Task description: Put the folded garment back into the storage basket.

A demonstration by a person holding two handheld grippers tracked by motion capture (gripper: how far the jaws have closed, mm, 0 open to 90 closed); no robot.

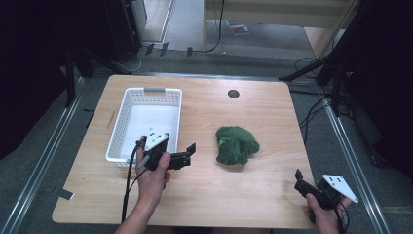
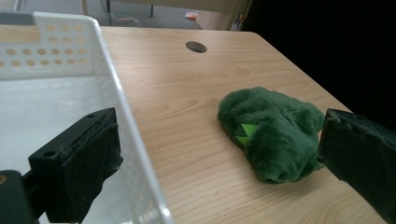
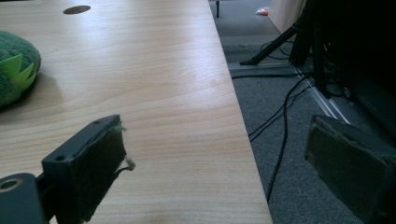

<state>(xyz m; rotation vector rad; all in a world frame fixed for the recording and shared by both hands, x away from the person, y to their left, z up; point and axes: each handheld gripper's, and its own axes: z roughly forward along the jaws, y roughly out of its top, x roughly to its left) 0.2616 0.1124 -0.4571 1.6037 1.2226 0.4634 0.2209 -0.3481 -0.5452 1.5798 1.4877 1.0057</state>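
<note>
Reaching for green plush toy (image 1: 236,145) with left claw (image 1: 187,155), basket (image 1: 127,100) waiting at left.
Basket sits centre-left of the high view; left claw, jaws spread and empty, hovers at its near right corner, aimed at the toy lying mid-frame on the surface (image 1: 204,195). Right claw (image 1: 298,181) at lower right, released, idle over the edge. Risk: soft pile may slip if pinched shallow; left jaw may clip the basket wall.

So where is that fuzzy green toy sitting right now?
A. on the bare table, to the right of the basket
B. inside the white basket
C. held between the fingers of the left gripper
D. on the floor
A: the green toy lies on the wooden table, apart from the white basket, with nothing gripping it.
</note>
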